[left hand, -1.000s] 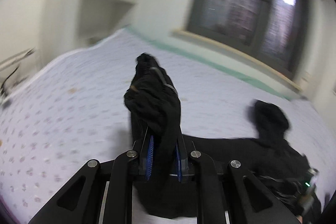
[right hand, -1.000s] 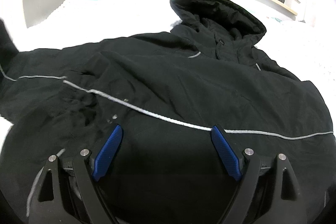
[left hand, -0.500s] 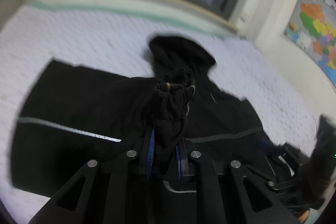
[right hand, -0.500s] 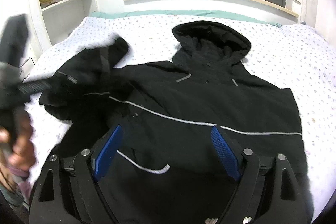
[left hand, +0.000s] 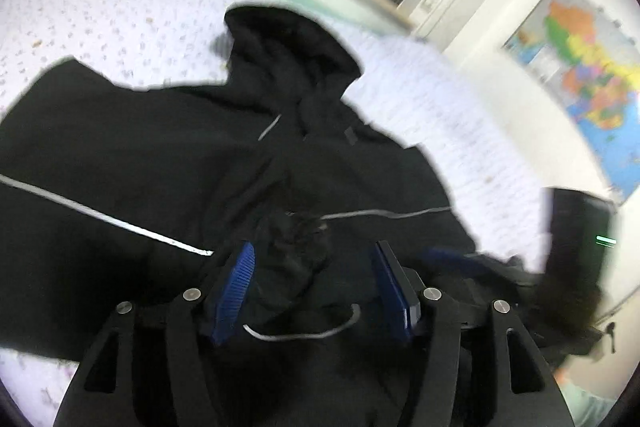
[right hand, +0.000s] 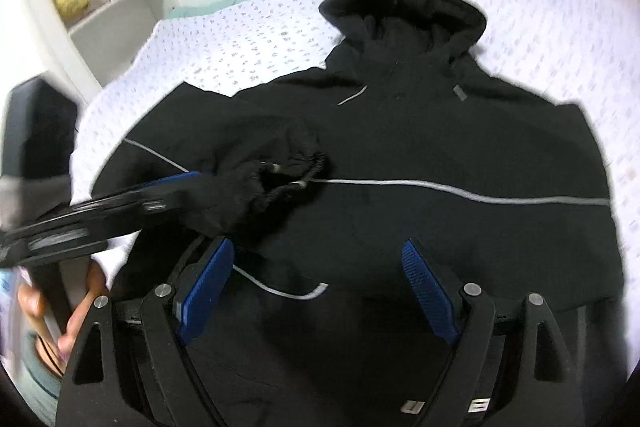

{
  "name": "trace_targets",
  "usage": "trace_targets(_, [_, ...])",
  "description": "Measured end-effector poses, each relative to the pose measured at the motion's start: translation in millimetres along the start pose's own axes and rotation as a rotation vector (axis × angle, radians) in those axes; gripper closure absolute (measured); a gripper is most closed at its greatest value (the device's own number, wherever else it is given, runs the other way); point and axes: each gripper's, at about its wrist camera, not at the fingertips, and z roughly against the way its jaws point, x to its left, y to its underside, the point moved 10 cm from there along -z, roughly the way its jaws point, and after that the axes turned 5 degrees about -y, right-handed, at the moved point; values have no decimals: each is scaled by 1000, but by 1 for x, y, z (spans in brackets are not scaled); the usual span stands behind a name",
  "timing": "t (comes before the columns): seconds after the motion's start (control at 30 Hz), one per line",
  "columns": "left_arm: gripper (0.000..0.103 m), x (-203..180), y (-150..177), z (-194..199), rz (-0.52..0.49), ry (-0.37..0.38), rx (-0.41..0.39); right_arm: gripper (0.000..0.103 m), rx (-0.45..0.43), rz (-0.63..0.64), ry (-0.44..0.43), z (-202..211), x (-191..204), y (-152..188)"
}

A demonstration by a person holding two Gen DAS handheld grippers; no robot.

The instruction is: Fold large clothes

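Jacket [right hand: 400,147], black and hooded, spread flat on the dotted bedsheet [right hand: 240,47]. Its sleeve cuff [left hand: 296,239] lies folded across the body, between the blue pads of the left gripper [left hand: 312,279], whose jaws are opening clear of the cloth. Right gripper [right hand: 320,291] hovers above the hem, jaws wide, holding nothing.

A bed [right hand: 248,39] covered in a white sheet with small scattered specks carries a black hooded jacket [right hand: 440,147] spread flat on it, hood toward the window end, one sleeve folded across the jacket's body.
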Motion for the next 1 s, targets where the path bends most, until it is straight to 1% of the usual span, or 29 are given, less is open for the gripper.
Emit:
trace_targets(0.07, [40, 3, -3, 24, -6, -14, -47, 15, 24, -54, -33, -12, 2, -1])
trace_targets(0.13, [40, 13, -10, 43, -9, -58, -79, 15, 42, -109, -72, -25, 6, -4])
trace_targets(0.2, [40, 29, -14, 64, -12, -154, -122, 15, 52, -175, -100, -41, 9, -10])
trace_targets(0.27, [40, 46, -18, 82, -8, -227, -159, 15, 61, -226, -108, -54, 11, -14])
trace_targets(0.3, [40, 53, -19, 88, -3, -244, -168, 15, 68, -247, -119, -63, 13, -17])
trace_targets(0.33, [40, 59, -19, 93, 4, -259, -173, 18, 81, -261, -127, -73, 15, -19])
trace_targets(0.4, [40, 77, -17, 100, 29, -292, -171, 52, 108, -231, -151, -86, 24, -22])
trace_targets(0.43, [40, 85, -17, 103, 39, -314, -174, 64, 110, -193, -115, -87, 26, -24])
trace_targets(0.5, [41, 96, -16, 110, 44, -343, -191, 66, 65, -130, -72, -75, 30, -31])
trace_targets(0.57, [41, 100, -18, 111, 41, -352, -199, 70, 3, -57, -28, -53, 33, -42])
trace_targets(0.63, [41, 101, -22, 108, 46, -351, -196, 70, -42, -18, -5, -31, 31, -53])
trace_targets(0.7, [41, 97, -27, 101, 43, -342, -188, 70, -69, 8, 7, -12, 26, -62])
trace_targets(0.8, [40, 83, -35, 85, 23, -325, -164, 70, -106, 37, 36, 17, 8, -75])
trace_targets(0.9, [40, 65, -41, 69, -7, -299, -141, 70, -158, 93, 115, 49, -23, -85])
trace_targets(1.0, [40, 47, -45, 48, -31, -276, -112, 70, -179, 88, 160, 72, -56, -88])
